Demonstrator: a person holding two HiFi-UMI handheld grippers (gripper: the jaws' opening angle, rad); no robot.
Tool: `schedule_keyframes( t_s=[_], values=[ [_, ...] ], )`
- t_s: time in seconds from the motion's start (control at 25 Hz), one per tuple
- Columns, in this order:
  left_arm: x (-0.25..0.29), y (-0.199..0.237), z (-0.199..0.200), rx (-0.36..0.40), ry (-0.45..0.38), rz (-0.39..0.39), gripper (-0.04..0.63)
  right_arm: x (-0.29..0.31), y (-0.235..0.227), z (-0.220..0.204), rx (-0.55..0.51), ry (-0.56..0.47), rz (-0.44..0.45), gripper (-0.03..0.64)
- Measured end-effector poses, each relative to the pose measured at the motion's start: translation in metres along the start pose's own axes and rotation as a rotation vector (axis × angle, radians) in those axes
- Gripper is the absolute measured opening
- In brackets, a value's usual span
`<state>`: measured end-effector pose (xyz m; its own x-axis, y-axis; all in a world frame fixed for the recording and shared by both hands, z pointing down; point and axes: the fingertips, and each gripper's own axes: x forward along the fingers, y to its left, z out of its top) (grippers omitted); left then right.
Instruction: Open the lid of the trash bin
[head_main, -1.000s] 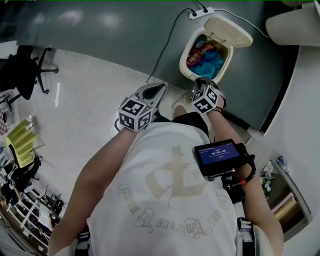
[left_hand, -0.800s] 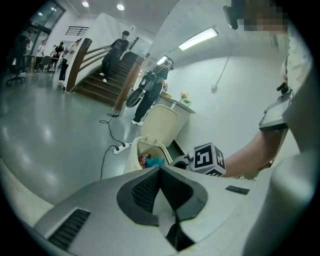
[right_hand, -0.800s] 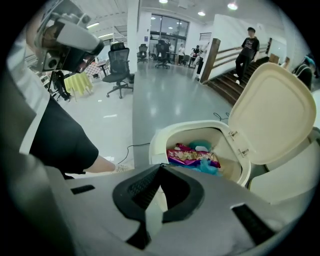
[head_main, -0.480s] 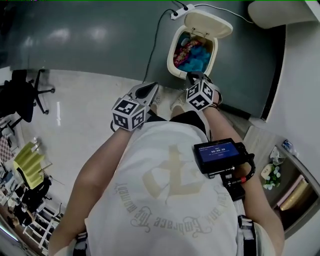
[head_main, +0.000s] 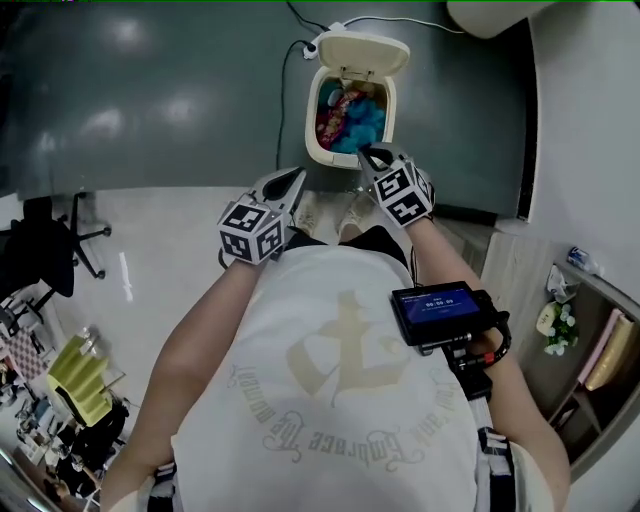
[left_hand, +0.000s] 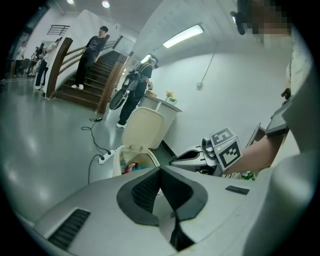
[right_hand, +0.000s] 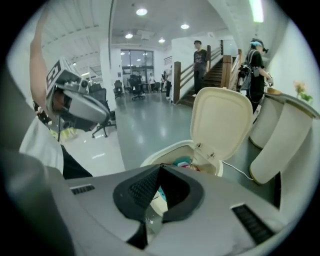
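Note:
The cream trash bin (head_main: 318, 146) stands on the grey floor ahead of me with its lid (head_main: 362, 52) raised. Inside lie blue and red scraps (head_main: 352, 112). My right gripper (head_main: 363, 152) is shut and empty, its tip over the bin's near rim. My left gripper (head_main: 298, 176) is also shut and empty, lower and left of the bin, apart from it. In the left gripper view the bin (left_hand: 118, 156) and upright lid (left_hand: 143, 128) show beyond the left gripper (left_hand: 160, 170). From the right gripper (right_hand: 160, 167) I see the rim (right_hand: 167, 151) and lid (right_hand: 222, 121) close ahead.
A white power strip (head_main: 312, 44) with a black cable lies on the floor behind the bin. A second pale bin (right_hand: 280, 142) stands to the right. A black office chair (head_main: 45, 250) is far left, a shelf (head_main: 580, 320) at right. People stand on the staircase (left_hand: 92, 75).
The view has swung, so the bin now sits further left and nearer the frame's top. My right gripper has come closer to the bin's near rim. The lid stays raised throughout.

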<state>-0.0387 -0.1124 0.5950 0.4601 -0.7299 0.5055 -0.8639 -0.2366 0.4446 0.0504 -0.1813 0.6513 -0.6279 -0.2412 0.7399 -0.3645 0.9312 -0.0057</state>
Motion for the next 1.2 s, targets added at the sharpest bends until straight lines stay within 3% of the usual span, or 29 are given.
schedule_keyframes(
  t_s=[0.28, 0.48, 0.8, 1.2],
  values=[
    [0.013, -0.019, 0.008, 0.031, 0.011, -0.049, 0.014, -0.047, -0.028, 0.024, 0.207, -0.205, -0.038, 0.003],
    [0.017, -0.027, 0.018, 0.055, 0.002, -0.069, 0.014, -0.08, -0.046, 0.03, 0.295, -0.302, -0.087, 0.003],
    [0.027, -0.027, 0.034, 0.077, -0.007, -0.096, 0.014, -0.111, -0.058, 0.03, 0.35, -0.388, -0.137, 0.002],
    [0.025, -0.059, 0.047, 0.133, -0.016, -0.147, 0.014, -0.159, -0.045, 0.005, 0.42, -0.447, -0.198, 0.002]
  ],
)
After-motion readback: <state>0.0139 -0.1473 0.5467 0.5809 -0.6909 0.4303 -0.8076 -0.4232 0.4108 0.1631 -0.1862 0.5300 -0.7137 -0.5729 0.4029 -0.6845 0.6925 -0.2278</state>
